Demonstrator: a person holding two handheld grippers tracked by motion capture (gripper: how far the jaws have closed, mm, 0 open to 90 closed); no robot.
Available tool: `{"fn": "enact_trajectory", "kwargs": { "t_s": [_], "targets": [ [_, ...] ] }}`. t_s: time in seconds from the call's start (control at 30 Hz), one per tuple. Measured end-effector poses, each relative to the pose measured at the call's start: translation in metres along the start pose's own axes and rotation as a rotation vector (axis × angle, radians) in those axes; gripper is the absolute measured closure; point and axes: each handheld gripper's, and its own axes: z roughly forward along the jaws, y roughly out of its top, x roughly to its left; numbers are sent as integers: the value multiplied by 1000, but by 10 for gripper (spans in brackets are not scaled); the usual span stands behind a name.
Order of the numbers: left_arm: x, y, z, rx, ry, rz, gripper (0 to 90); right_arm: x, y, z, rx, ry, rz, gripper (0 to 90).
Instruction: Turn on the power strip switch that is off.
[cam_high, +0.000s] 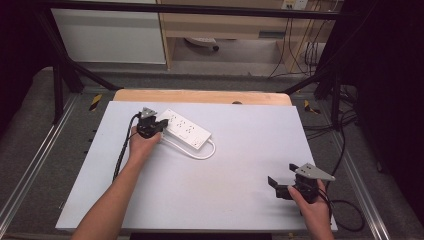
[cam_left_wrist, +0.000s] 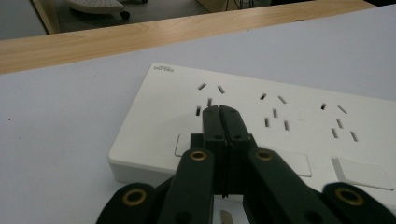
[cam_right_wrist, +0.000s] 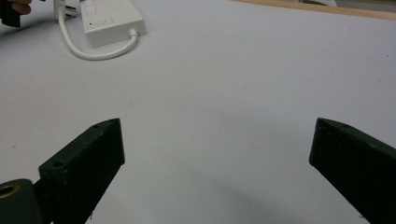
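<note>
left gripper view: left tongs closed empty over the power strip; right tongs spread wide.

Layout of my table, seen from above.
The power strip lies at far left on the mat, its cord looping at its near right end. My left gripper sits over the strip's left end; my right gripper rests near the front right corner, well apart.

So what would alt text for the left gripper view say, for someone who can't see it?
Two black gripper jaws, shut together, rest their tips on a white power strip among its sockets. The strip lies on a pale table with a wooden edge behind.
</note>
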Motion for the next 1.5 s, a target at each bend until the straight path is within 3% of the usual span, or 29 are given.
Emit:
{"fn": "enact_trajectory", "kwargs": {
  "t_s": [0.73,0.8,0.97,1.03,1.5],
  "targets": [
    [-2,-2,0,-9,13,18,900,-1,-1,-1,1,-1,-2,37],
    [-5,-3,1,-7,-5,18,900,-1,-1,-1,1,-1,0,37],
    [-7,-3,3,-15,9,40,900,-1,-1,-1,2,-1,1,37],
    [-6,-4,3,-17,0,20,900,-1,-1,-1,3,-1,1,37],
    [-2,-3,1,-39,-15,6,900,-1,-1,-1,1,-1,-3,37]
  ]
}}
